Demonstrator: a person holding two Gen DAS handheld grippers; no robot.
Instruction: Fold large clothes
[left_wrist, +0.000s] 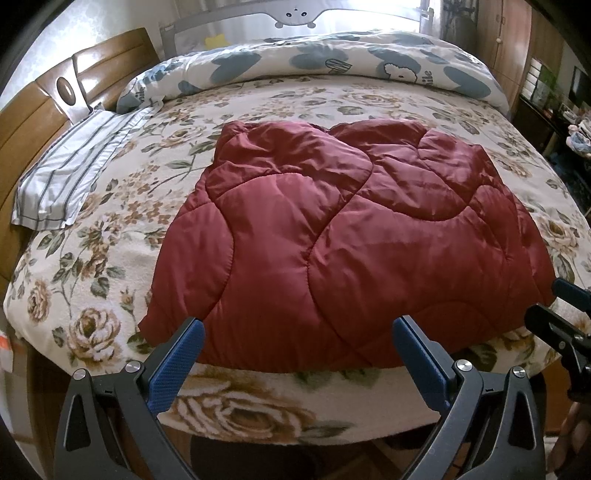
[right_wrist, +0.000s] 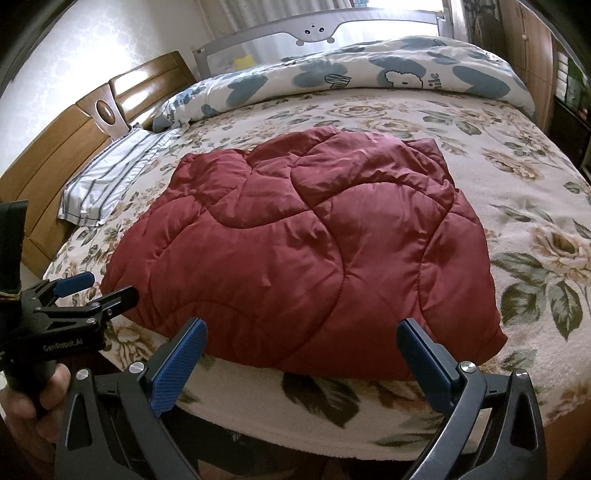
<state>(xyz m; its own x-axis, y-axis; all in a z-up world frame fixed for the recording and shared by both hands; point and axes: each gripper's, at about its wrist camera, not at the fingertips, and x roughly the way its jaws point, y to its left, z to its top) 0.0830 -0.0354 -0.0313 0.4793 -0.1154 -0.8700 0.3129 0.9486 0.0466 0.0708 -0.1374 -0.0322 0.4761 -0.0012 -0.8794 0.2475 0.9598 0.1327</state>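
Note:
A dark red quilted garment (left_wrist: 351, 243) lies folded into a rough rectangle on the floral bed cover (left_wrist: 110, 258), its near edge close to the bed's front edge. It also shows in the right wrist view (right_wrist: 306, 251). My left gripper (left_wrist: 298, 328) is open and empty, hovering just in front of the garment's near edge. My right gripper (right_wrist: 302, 330) is open and empty, also in front of the near edge, toward its right part. The left gripper shows at the left of the right wrist view (right_wrist: 96, 288); the right gripper shows at the right edge of the left wrist view (left_wrist: 554, 299).
A striped pillowcase (left_wrist: 70, 170) lies at the left by the wooden headboard (left_wrist: 33, 110). A rolled white-and-blue duvet (left_wrist: 314, 62) lies along the far side below a grey bed rail (left_wrist: 295, 14). Wooden cabinets (left_wrist: 513, 48) and shelves stand at the right.

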